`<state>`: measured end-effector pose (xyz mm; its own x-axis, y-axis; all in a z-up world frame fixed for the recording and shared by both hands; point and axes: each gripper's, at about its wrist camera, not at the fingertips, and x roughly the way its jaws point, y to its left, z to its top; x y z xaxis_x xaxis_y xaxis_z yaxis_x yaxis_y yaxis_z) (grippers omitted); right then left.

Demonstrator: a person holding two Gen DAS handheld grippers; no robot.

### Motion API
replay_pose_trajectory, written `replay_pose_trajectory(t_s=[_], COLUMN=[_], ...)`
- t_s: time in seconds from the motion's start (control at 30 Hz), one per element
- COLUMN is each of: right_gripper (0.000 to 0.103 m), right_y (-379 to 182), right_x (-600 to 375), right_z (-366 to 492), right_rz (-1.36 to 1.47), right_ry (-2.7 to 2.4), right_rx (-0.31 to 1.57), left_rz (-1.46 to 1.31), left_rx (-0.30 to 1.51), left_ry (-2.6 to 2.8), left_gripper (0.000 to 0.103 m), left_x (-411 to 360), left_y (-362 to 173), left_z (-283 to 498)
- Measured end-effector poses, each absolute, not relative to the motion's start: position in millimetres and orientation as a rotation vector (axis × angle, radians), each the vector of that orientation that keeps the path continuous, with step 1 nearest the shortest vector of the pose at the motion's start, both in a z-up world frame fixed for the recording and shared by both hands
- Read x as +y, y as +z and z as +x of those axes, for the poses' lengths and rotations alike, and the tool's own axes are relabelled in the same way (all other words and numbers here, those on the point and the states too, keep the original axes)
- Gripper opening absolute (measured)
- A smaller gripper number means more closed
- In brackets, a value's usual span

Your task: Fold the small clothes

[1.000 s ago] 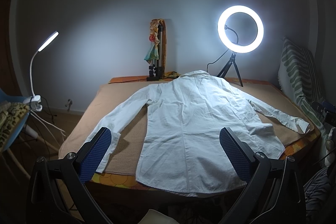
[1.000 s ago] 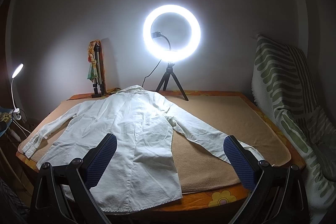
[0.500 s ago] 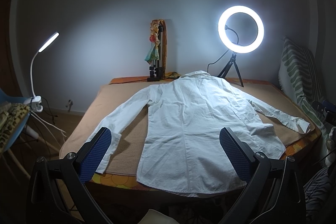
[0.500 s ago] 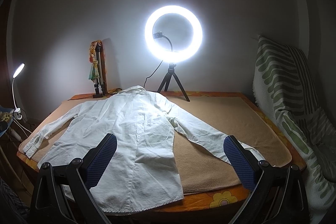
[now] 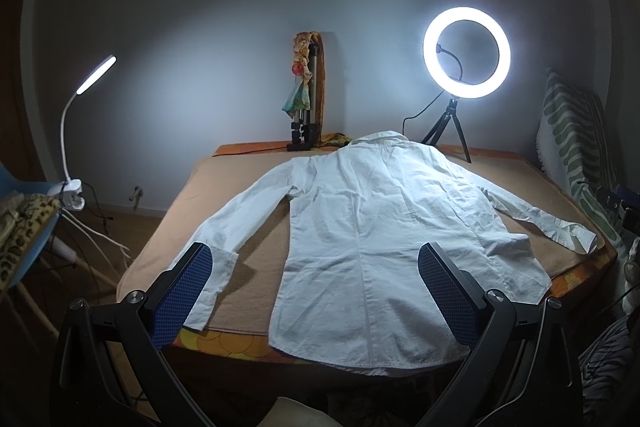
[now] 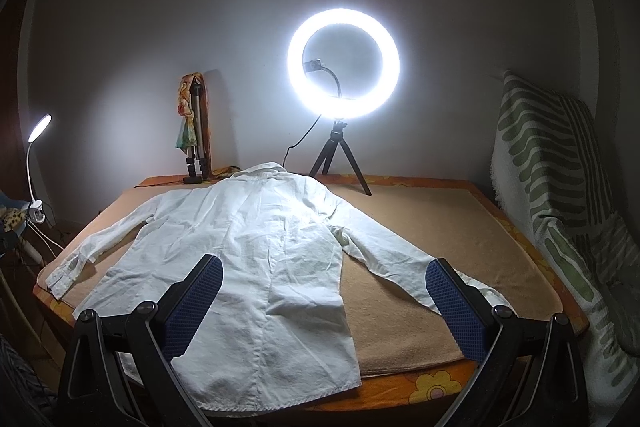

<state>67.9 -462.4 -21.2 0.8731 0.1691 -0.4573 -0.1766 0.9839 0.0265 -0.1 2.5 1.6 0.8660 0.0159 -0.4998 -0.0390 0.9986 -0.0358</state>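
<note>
A white long-sleeved shirt point(image 5: 372, 227) point(image 6: 256, 251) lies flat, back side up, on a tan cloth covering the table point(image 5: 240, 179) point(image 6: 440, 227). Its collar points to the far wall, both sleeves are spread out, and the hem hangs slightly over the near edge. My left gripper point(image 5: 314, 283) hovers open just before the hem, nothing between its blue pads. My right gripper point(image 6: 324, 303) is open too, held above the shirt's right half and right sleeve, apart from the fabric.
A lit ring light on a small tripod point(image 5: 466, 61) point(image 6: 343, 63) stands at the table's back. A folded tripod with a doll point(image 5: 306, 99) leans against the wall. A clip lamp point(image 5: 88, 95) stands left. A green-striped throw point(image 6: 560, 195) drapes on the right.
Both views have crept slightly closer to the table; the shirt has not moved and both grippers stay open.
</note>
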Motion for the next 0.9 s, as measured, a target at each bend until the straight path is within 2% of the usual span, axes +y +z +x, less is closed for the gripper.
replay_pose_trajectory(t_s=[0.5,0.6,0.83,0.9], right_gripper=[0.102,0.101,0.095,0.093], right_y=[6.9,14.9,24.0,24.7], right_x=[-395.6,-373.5,-324.0,-309.0], right_z=[105.3,113.6,135.0,144.6], right_rz=[-0.022,-0.05,-0.086,-0.088], right_ry=[0.392,0.441,0.522,0.542], right_rx=[0.481,0.474,0.496,0.511], left_rz=[-0.063,-0.074,-0.198,-0.234], left_rx=[0.522,0.54,0.619,0.652], left_ry=[0.062,0.079,0.117,0.124], left_gripper=[0.101,0.093,0.08,0.072], left_x=[58.2,76.2,133.9,149.7], left_y=[-12.3,-19.1,-44.7,-54.2], left_z=[6.3,12.7,33.4,40.1])
